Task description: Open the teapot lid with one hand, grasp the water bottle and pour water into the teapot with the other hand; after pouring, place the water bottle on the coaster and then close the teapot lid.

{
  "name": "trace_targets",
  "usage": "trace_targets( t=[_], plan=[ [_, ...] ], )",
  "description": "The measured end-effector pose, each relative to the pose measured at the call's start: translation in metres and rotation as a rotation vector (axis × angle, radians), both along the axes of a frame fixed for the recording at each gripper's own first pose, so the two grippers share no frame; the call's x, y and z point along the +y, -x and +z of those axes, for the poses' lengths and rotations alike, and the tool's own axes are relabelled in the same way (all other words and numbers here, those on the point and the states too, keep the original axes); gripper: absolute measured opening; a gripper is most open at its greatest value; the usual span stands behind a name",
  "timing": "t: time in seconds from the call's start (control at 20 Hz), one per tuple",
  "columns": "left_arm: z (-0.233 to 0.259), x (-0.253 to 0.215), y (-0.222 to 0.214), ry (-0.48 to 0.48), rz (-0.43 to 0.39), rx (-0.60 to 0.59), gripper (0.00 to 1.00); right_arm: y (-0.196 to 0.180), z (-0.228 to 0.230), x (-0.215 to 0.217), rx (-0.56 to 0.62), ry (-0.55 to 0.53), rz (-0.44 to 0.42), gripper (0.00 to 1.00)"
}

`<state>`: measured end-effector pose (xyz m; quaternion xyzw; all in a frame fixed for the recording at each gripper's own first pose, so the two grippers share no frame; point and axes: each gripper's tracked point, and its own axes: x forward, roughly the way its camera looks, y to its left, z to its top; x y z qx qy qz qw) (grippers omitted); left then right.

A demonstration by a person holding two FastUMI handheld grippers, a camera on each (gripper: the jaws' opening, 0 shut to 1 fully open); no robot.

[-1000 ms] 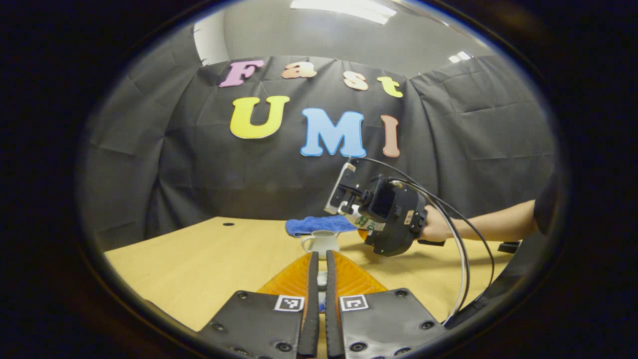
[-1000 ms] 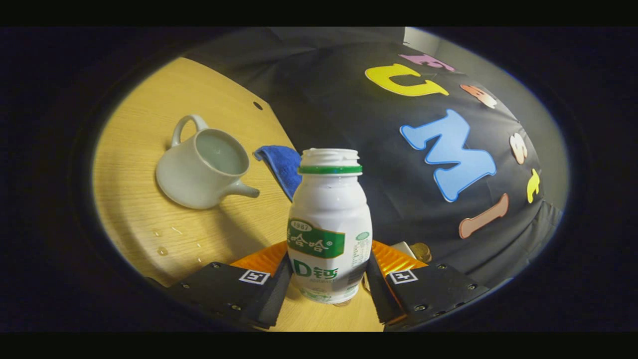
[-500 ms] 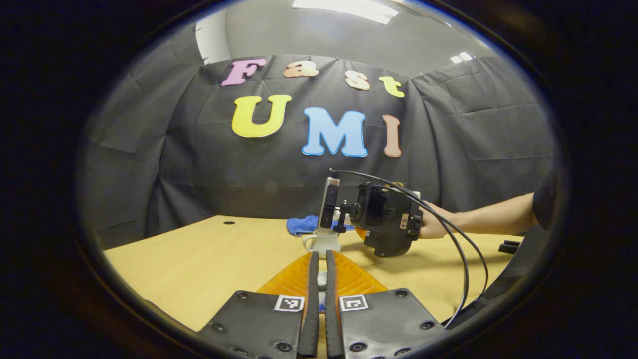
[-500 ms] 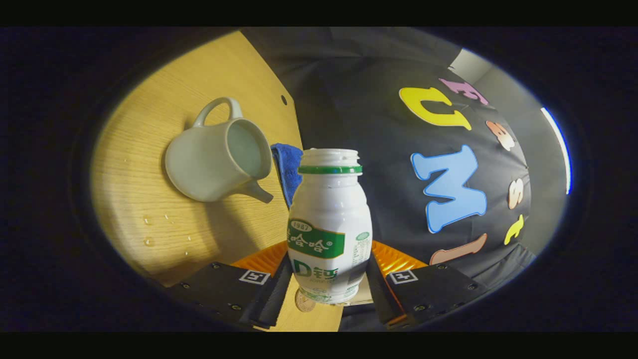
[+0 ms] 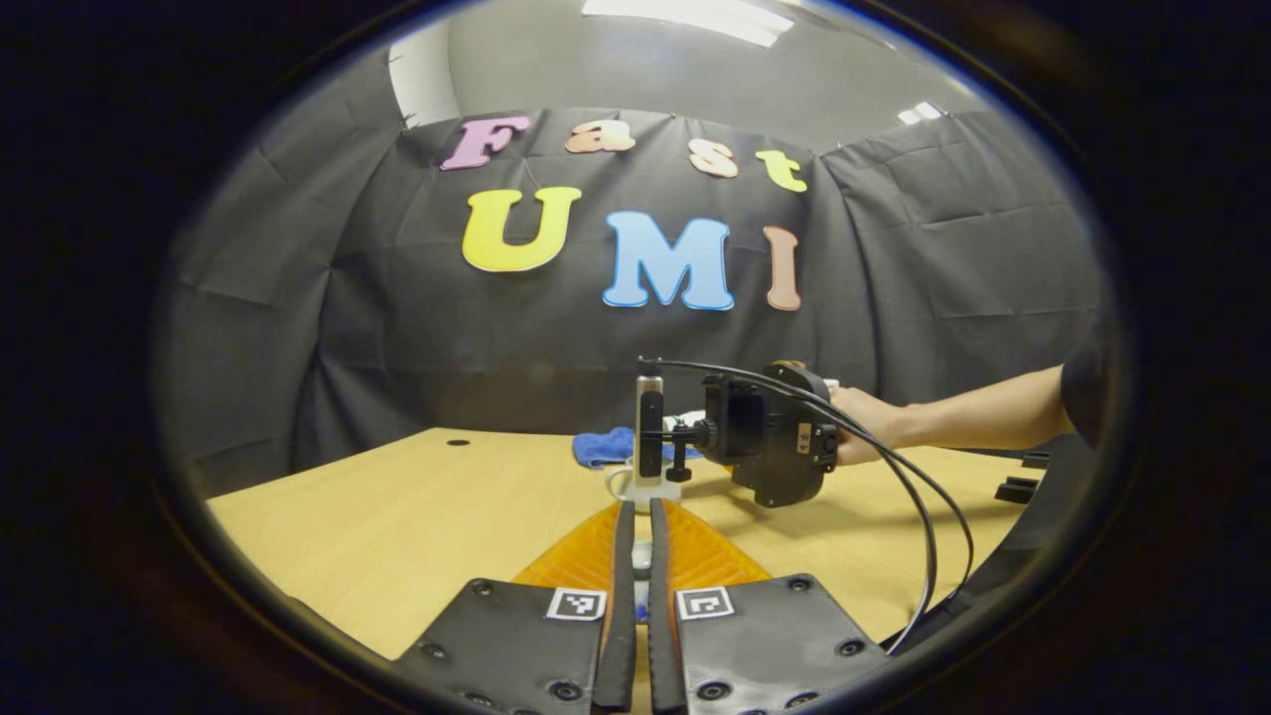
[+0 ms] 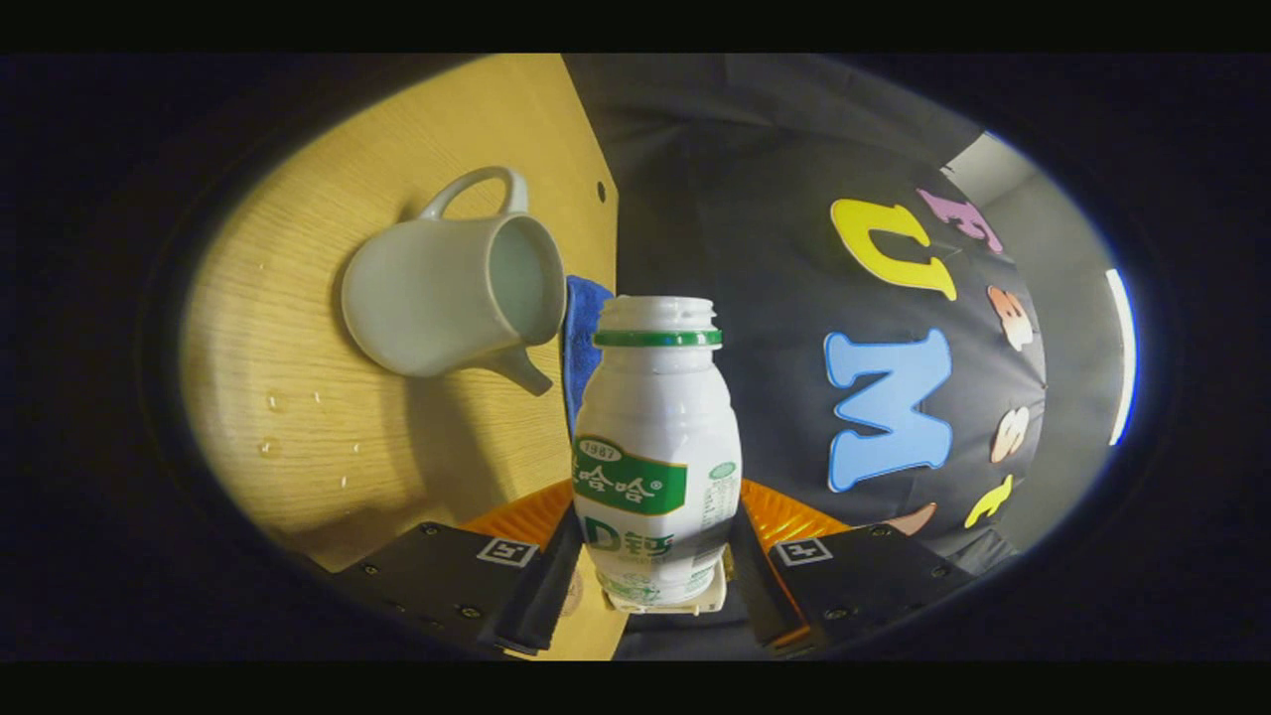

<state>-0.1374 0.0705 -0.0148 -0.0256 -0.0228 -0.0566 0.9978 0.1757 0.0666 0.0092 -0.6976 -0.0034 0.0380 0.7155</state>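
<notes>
R tongs (image 6: 650, 576) gripping bottle (image 6: 655, 447), teapot (image 6: 452, 298) lidless

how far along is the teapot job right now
Done: the teapot stands open, with no lid on it. In hand: the right gripper grips the uncapped water bottle tipped on its side, mouth close to the teapot's opening; no stream is visible, so pouring can't be confirmed, though droplets dot the table. The left gripper is nearly closed on something small, probably the lid. Left: setting the bottle on the coaster and closing the lid.

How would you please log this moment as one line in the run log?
right tongs: shut on white plastic water bottle, uncapped | left tongs: shut | pale ceramic teapot: lid off, on wooden table
</notes>
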Motion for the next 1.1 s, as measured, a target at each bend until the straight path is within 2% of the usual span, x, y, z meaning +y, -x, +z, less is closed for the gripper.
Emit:
trace_targets(
  t=[0.1, 0.5, 0.55, 0.6, 0.85, 0.9, 1.05, 1.1],
  plan=[
    [0.0, 0.0, 0.0, 0.0, 0.0, -0.002, 0.15, -0.001, 0.004, 0.0, -0.014, 0.035, 0.007, 0.72],
    [-0.002, 0.005, -0.001, 0.003, 0.007, 0.008, 0.15, -0.004, 0.014, 0.002, -0.049, 0.138, 0.027, 0.72],
    [-0.002, 0.005, 0.0, 0.001, 0.008, 0.009, 0.12, -0.004, 0.014, 0.002, -0.054, 0.147, 0.031, 0.72],
    [-0.001, 0.007, 0.0, -0.001, 0.009, 0.008, 0.15, -0.005, 0.015, 0.002, -0.059, 0.155, 0.031, 0.72],
    [0.0, 0.006, 0.003, -0.004, 0.009, 0.006, 0.15, -0.004, 0.02, 0.004, -0.086, 0.208, 0.041, 0.72],
    [0.001, 0.006, 0.003, -0.005, 0.008, 0.006, 0.12, -0.005, 0.021, 0.005, -0.094, 0.217, 0.044, 0.72],
    [0.002, 0.007, 0.005, -0.007, 0.008, 0.007, 0.15, -0.006, 0.023, 0.005, -0.1, 0.235, 0.047, 0.71],
    [0.002, 0.007, 0.005, -0.006, 0.009, 0.007, 0.12, -0.006, 0.024, 0.005, -0.104, 0.242, 0.048, 0.71]
  ],
)
